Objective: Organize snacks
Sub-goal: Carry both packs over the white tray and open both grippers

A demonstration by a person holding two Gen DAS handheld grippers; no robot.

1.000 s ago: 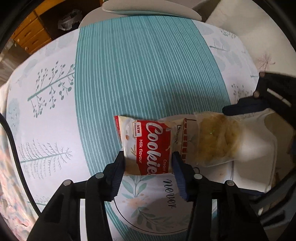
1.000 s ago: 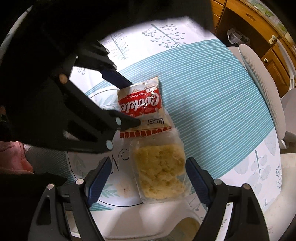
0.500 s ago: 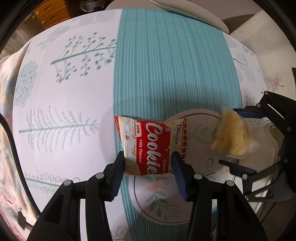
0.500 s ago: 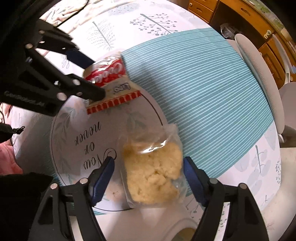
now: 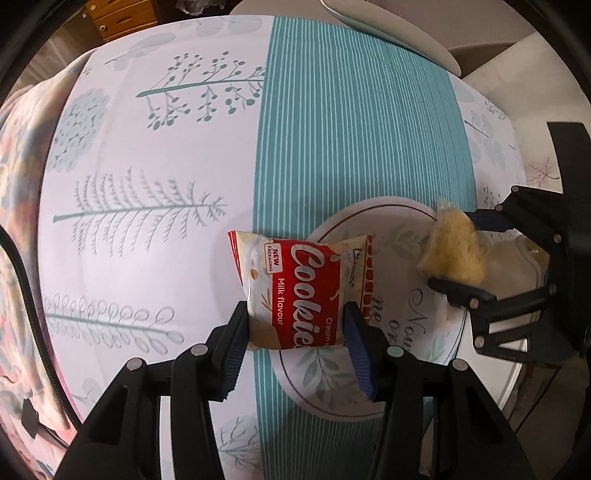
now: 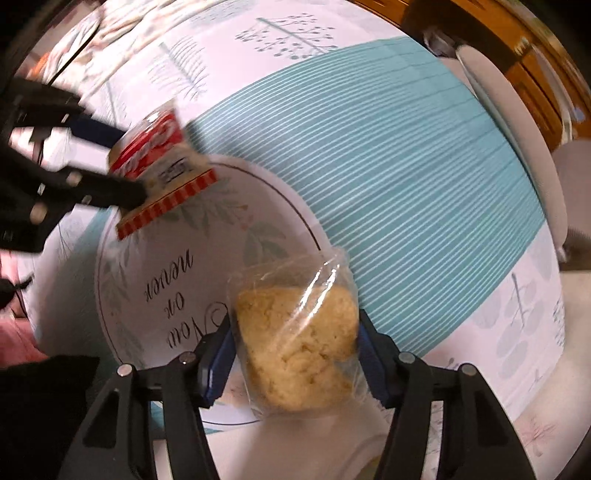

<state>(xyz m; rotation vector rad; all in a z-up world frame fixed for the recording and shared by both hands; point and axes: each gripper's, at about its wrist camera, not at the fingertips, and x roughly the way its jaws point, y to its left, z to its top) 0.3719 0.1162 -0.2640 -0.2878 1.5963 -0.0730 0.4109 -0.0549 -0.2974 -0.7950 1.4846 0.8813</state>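
My left gripper [image 5: 295, 317] is shut on a red and cream cookie packet [image 5: 303, 288] and holds it in the air above the left rim of a round white plate [image 5: 391, 229] printed with leaves and script. My right gripper [image 6: 295, 332] is shut on a clear bag of yellow crumbly snack [image 6: 299, 343], held above the plate's near side [image 6: 155, 266]. In the right wrist view the cookie packet [image 6: 155, 155] shows at the upper left in the left gripper [image 6: 110, 162]. In the left wrist view the snack bag [image 5: 454, 251] shows at right.
The table carries a white cloth with tree prints and a teal striped runner [image 5: 351, 122]. A grey chair [image 6: 517, 122] stands at the far edge, wooden drawers [image 5: 118, 18] behind it. A white container [image 5: 517, 273] lies by the plate. Floral fabric [image 5: 14, 221] hangs at left.
Both grippers have lifted and moved apart: the cookie packet went left off the plate's middle, and the snack bag rose between the right fingers, which have closed on it.
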